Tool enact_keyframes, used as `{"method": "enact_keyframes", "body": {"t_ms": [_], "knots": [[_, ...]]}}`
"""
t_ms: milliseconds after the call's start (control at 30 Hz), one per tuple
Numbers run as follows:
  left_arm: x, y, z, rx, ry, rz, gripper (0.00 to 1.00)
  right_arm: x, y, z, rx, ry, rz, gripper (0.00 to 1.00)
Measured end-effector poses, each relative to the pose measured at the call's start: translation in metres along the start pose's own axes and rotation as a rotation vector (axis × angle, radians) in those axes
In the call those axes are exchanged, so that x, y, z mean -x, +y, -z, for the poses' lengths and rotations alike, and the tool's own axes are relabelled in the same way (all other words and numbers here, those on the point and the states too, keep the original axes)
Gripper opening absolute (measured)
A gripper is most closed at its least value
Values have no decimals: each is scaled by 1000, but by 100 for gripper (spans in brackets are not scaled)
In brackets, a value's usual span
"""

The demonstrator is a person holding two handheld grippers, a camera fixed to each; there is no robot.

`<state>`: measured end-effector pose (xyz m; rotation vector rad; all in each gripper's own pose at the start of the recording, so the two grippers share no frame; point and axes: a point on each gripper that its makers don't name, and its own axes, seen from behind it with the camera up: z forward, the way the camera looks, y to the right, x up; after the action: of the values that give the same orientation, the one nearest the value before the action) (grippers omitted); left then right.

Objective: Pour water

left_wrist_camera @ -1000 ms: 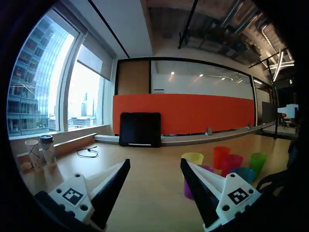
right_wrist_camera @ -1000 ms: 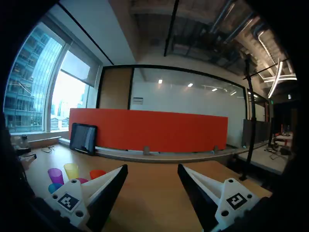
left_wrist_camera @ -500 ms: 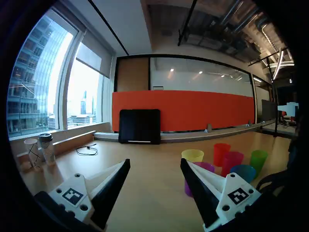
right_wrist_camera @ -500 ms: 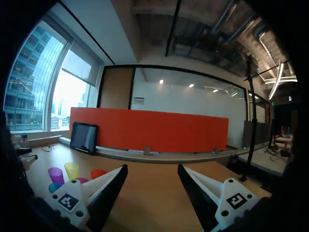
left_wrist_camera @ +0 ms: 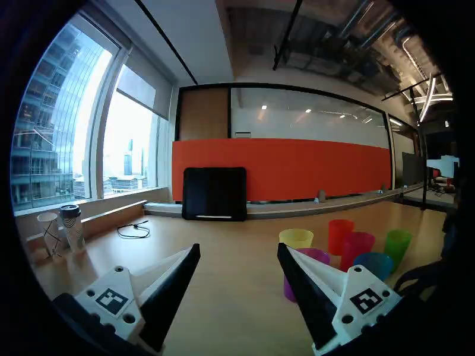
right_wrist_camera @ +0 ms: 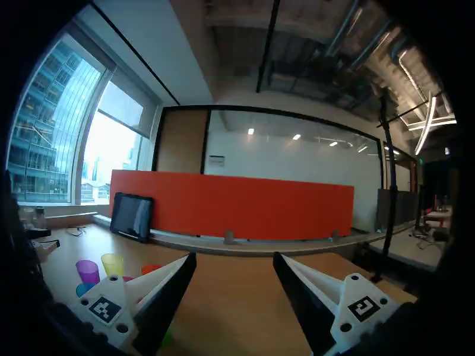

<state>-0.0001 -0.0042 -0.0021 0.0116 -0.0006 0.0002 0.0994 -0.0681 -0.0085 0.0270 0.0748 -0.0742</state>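
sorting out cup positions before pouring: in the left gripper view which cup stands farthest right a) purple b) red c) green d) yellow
c: the green cup stands rightmost, beyond the pink cup and the red cup.

Left gripper (left_wrist_camera: 238, 247): a black-and-white square marker on each finger, no letters or digits.
Right gripper (right_wrist_camera: 234, 256): the same kind of marker on each finger.
Wall plaque (left_wrist_camera: 243, 135): too small to read.
Paper cup (left_wrist_camera: 72, 228): dark print, illegible.
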Motion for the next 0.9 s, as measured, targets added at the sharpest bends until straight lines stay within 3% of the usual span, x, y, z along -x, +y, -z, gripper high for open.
{"method": "enact_keyframes", "body": {"t_ms": [400,900], "knots": [[0,0,-1,0,0,0,97,20,18,-7,12,25,-40,100],[0,1,-1,0,0,0,97,53,20,-17,16,19,-87,100]]}}
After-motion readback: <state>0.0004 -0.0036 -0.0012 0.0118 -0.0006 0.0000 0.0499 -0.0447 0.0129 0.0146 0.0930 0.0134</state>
